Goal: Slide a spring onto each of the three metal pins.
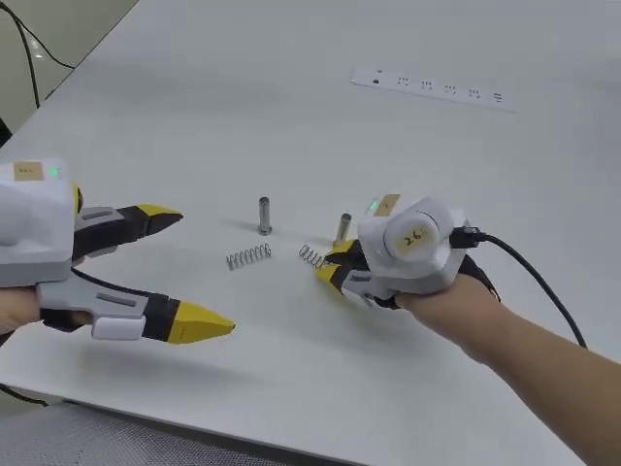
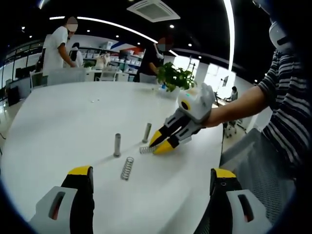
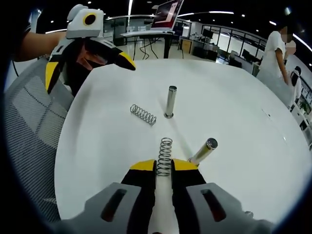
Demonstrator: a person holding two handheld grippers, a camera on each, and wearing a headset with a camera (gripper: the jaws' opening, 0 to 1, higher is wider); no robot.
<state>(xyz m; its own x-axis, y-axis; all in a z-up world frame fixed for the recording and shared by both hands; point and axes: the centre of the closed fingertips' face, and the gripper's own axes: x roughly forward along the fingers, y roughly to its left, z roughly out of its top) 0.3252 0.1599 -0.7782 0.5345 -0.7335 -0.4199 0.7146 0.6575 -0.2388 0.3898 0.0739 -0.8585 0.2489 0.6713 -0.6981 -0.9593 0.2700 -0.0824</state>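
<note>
Two metal pins stand upright on the white table [image 1: 320,116]: one [image 1: 264,216] [image 2: 117,145] [image 3: 170,101] toward the left, the other [image 1: 343,228] [image 2: 146,132] [image 3: 204,151] just beside my right gripper. My right gripper [image 1: 328,268] [image 3: 164,166] [image 2: 162,144] is low over the table, shut on one end of a spring [image 1: 310,256] [image 3: 165,154] [image 2: 145,149] that sticks out ahead of its tips. A second spring [image 1: 248,256] [image 2: 127,167] [image 3: 143,114] lies loose near the left pin. My left gripper [image 1: 189,272] [image 2: 152,175] [image 3: 87,44] hovers open at the left, holding nothing.
A white power strip [image 1: 427,87] lies at the far right of the table. The table's near edge [image 1: 194,422] runs just below the left gripper. People and desks show far behind in both gripper views.
</note>
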